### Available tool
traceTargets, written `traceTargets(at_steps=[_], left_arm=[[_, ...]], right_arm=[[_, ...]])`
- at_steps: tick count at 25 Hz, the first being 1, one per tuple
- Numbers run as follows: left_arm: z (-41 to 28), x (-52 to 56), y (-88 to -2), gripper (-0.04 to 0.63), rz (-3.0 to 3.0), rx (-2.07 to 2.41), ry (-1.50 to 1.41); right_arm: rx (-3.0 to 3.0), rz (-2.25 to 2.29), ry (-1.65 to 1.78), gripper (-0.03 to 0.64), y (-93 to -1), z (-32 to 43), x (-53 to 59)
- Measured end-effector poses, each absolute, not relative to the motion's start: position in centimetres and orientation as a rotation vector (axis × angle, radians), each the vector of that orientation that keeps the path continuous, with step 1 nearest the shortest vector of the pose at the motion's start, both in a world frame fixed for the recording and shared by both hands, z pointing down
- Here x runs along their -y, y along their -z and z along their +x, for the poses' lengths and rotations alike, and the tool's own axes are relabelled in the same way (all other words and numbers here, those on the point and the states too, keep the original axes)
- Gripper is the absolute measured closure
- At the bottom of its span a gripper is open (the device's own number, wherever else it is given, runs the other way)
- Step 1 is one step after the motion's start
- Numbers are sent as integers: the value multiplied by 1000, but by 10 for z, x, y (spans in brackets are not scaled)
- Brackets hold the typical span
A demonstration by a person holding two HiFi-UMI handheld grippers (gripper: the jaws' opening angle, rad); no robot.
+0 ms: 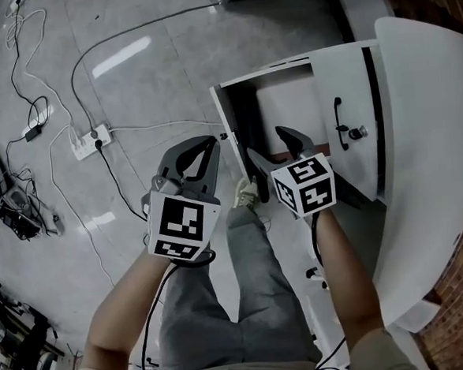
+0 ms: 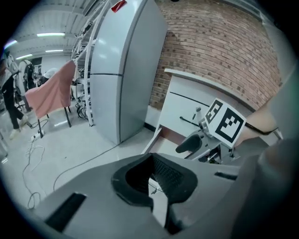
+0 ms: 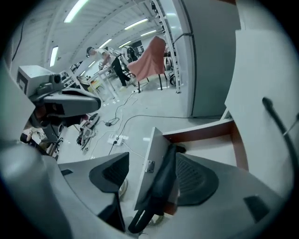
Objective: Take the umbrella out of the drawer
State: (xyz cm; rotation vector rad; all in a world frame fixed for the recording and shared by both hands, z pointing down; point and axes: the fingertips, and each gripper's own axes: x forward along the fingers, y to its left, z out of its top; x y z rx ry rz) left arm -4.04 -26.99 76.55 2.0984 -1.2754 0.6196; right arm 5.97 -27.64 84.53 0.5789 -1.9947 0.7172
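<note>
The white drawer (image 1: 289, 97) stands pulled out of the white cabinet (image 1: 425, 127). A dark folded umbrella (image 3: 163, 186) leans inside against the drawer's side wall (image 3: 152, 154), with its hooked handle toward me. From the head it shows as a dark strip (image 1: 245, 120) along that wall. My right gripper (image 3: 152, 175) is open. Its jaws straddle the side wall and the umbrella, and the pads do not press on either. It shows over the drawer's near end (image 1: 270, 144). My left gripper (image 1: 209, 142) hangs just left of the drawer's corner, its fingertips together and nothing in it (image 2: 156, 170).
My legs and a shoe (image 1: 246, 191) stand right before the drawer. A power strip (image 1: 90, 141) and cables lie on the floor at left. A tall grey cabinet (image 2: 121, 70) and a brick wall (image 2: 224, 51) rise behind. The drawer above has a black handle (image 1: 339, 121).
</note>
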Motion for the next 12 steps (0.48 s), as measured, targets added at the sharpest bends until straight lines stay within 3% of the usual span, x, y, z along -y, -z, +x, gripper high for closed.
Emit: traceTargets(at_steps=[12], left_arm=[[-46,274,-880,588,1969,1291,-616]], right_arm=[[1845,565,-1048,304,-977,91,261]])
